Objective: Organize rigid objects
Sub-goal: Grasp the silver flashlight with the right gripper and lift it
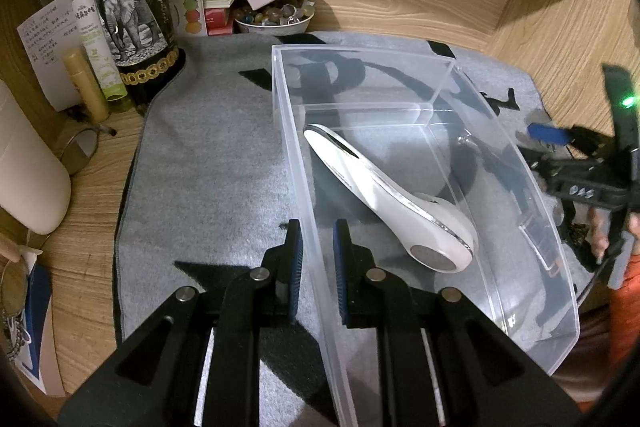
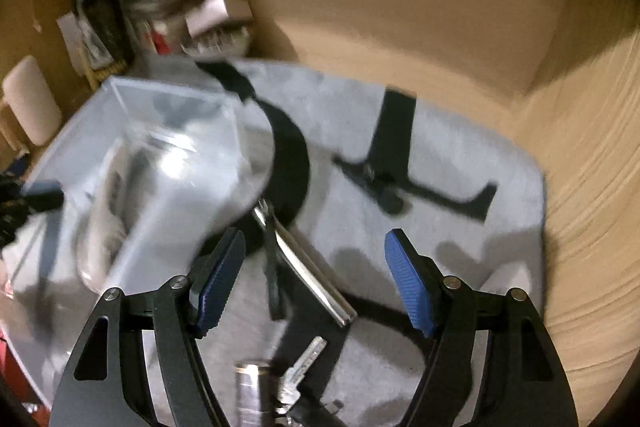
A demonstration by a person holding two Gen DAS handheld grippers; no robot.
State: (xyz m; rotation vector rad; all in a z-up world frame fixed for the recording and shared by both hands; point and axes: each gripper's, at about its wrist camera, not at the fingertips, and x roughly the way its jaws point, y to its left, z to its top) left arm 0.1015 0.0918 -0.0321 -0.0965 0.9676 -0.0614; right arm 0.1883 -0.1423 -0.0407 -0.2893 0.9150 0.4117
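Observation:
A clear plastic box (image 1: pixel 400 75) stands on a grey mat (image 1: pixel 208 163). A white handheld device (image 1: pixel 384 199) lies inside it. My left gripper (image 1: pixel 318 247) straddles the box's left wall, one pad on each side, closed on the wall. My right gripper (image 2: pixel 316 275) is open wide above the mat, right of the box (image 2: pixel 172 131). Between its fingers lie a silver metal clip (image 2: pixel 308 267), keys (image 2: pixel 300 371) and a small metal cylinder (image 2: pixel 248 391). The right wrist view is blurred. The right gripper also shows at the left wrist view's right edge (image 1: pixel 552 139).
At the back left stand a dark bottle (image 1: pixel 132 11), a green spray bottle (image 1: pixel 94 35), papers and a bowl of stones (image 1: pixel 276 17). A white cylinder (image 1: pixel 28 167) lies at the left. Wooden walls close the back and right.

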